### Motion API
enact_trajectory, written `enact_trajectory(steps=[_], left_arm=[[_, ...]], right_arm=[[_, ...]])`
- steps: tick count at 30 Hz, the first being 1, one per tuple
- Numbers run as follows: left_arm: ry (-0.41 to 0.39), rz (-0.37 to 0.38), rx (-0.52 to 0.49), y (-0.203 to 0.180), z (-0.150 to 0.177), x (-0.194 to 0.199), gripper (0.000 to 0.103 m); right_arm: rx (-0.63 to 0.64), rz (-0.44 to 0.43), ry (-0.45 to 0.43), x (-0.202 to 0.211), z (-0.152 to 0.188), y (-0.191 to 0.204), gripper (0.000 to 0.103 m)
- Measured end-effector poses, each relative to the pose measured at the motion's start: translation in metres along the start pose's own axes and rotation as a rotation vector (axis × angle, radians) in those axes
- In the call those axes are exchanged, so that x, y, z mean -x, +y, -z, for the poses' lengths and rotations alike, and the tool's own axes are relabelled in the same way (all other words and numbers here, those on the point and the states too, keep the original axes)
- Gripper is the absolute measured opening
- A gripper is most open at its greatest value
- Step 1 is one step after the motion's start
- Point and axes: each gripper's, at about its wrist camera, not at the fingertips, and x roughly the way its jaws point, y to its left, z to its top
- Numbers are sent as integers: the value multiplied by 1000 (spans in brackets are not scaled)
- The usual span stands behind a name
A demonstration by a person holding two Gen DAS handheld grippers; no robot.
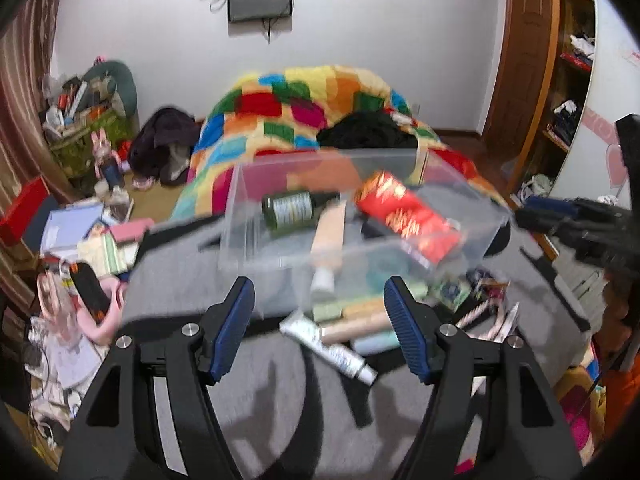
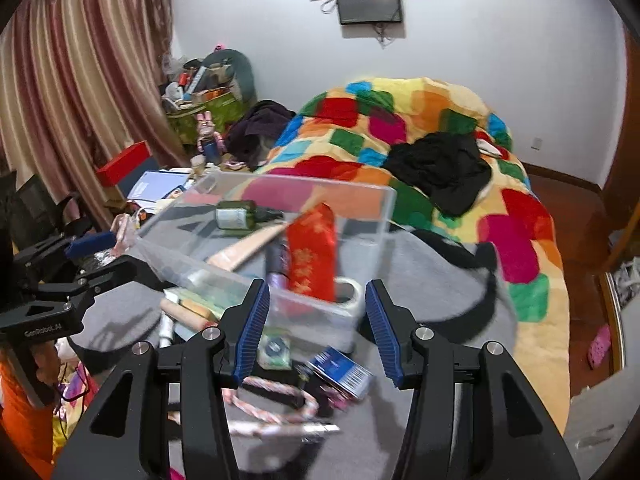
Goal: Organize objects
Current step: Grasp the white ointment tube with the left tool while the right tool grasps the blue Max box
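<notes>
Clear bin [image 1: 248, 216] at frame centre on the grey cloth [image 1: 280, 380] over the bed, already holding a green bottle [image 1: 292, 208], beige tube [image 1: 330, 228] and red packet [image 1: 404, 216]; presumably it serves as the collecting box. Loose tubes [image 1: 340, 354], a blue box [image 2: 340, 368] and a rope [image 2: 272, 392] lie just in front, unsorted. Left tool [image 1: 320, 328] and right tool [image 2: 316, 332]: both spread wide, holding and touching nothing, poised above the loose items.
</notes>
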Motion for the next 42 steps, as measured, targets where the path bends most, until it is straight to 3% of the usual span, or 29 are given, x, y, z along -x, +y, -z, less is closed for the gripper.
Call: enact_trajectory(steps=[4, 10, 16, 23, 32, 35, 42], left_arm=[[90, 25, 29, 1, 20, -21, 67], [182, 40, 48, -8, 42, -47, 67], [155, 0, 41, -7, 51, -40, 67], [150, -36, 46, 13, 65, -23, 61], [143, -32, 44, 9, 58, -28, 61], [128, -58, 33, 3, 55, -37, 54], [101, -69, 28, 3, 57, -33, 15]], right_arm=[[-16, 34, 42, -4, 17, -13, 47], [-34, -1, 138, -31, 39, -19, 47], [-30, -17, 202, -59, 46, -17, 47], [-32, -37, 219, -59, 50, -20, 48], [87, -8, 236, -60, 48, -1, 47], [69, -12, 241, -67, 46, -4, 47], [97, -21, 217, -54, 54, 4, 30]])
